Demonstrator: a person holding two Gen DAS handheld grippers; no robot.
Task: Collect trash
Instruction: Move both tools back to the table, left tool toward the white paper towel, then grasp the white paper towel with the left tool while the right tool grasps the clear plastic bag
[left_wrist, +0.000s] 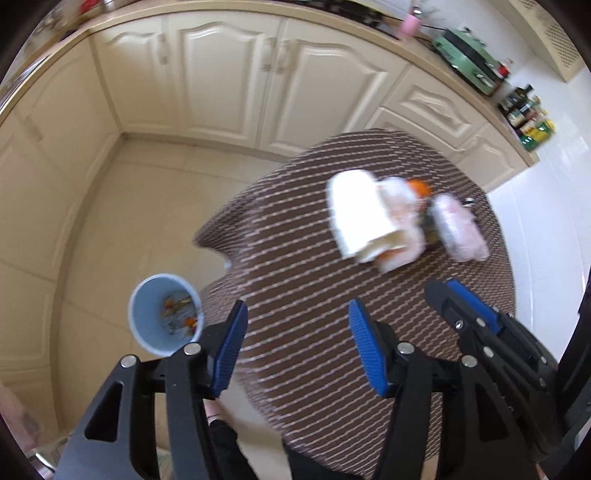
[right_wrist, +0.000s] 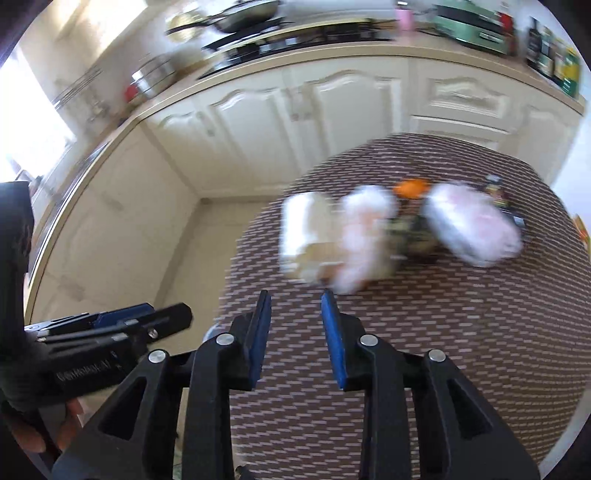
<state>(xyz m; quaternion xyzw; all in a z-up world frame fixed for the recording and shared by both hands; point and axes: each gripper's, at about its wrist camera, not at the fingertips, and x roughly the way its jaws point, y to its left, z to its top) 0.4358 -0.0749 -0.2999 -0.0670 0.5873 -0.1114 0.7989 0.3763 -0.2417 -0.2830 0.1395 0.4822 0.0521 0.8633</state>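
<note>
Both tongs, left (left_wrist: 295, 343) and right (right_wrist: 295, 332), are held open & empty (views blurred), so the white cup (left_wrist: 360, 218) could be knocked off the worktop (left_wrist: 295, 280).

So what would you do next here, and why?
Probably ease the right gripper forward onto the tipped white paper cup. Its jaws are open and empty, and the cup lies just ahead on the table among crumpled wrappers, while the blue bin waits on the floor.
</note>
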